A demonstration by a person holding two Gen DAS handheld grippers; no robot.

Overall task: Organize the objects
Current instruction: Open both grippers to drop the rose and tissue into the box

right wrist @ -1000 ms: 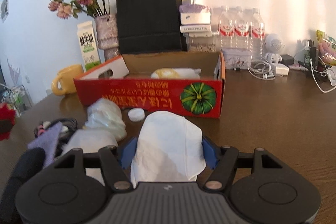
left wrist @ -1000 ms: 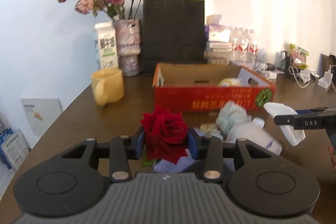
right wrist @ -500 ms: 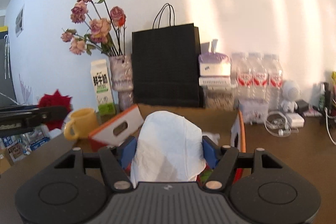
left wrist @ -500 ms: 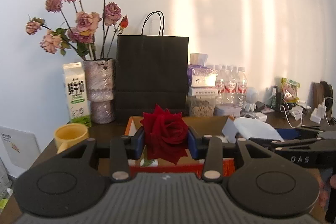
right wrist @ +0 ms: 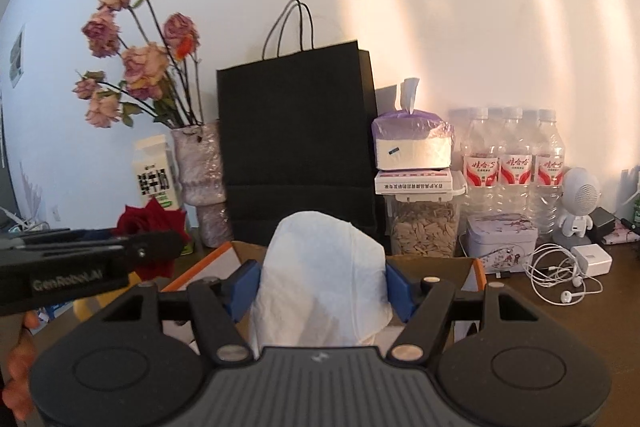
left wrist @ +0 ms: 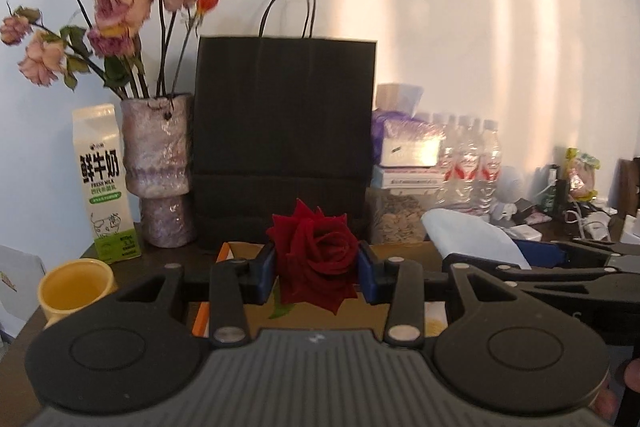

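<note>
- The left gripper has its jaws closed on a red rose, pinched between the two blue pads; the bloom faces the camera and is held in the air.
- The right gripper has its jaws closed on a white bag, a soft crumpled bundle that fills the gap between the pads.
- Both loads hang above the open box, an orange-edged carton on the worktop in front of the black bag. The two grippers are side by side, each visible at the edge of the other's view.
- Done so far, as I judge it: two loose items are picked up and carried over the box. Neither is set down yet.
- Left to do: lower and release each into the box, if the box is indeed their place. The box floor is mostly hidden by the grippers, so what it already holds cannot be told, apart from a pale yellowish patch low in the left view.
- Whether more loose items wait on the worktop near the person cannot be seen from here; both cameras look toward the wall.
- The back row — vase, milk carton, water bottles, mug — stands upright and looks like background, not part of the sorting.
</note>
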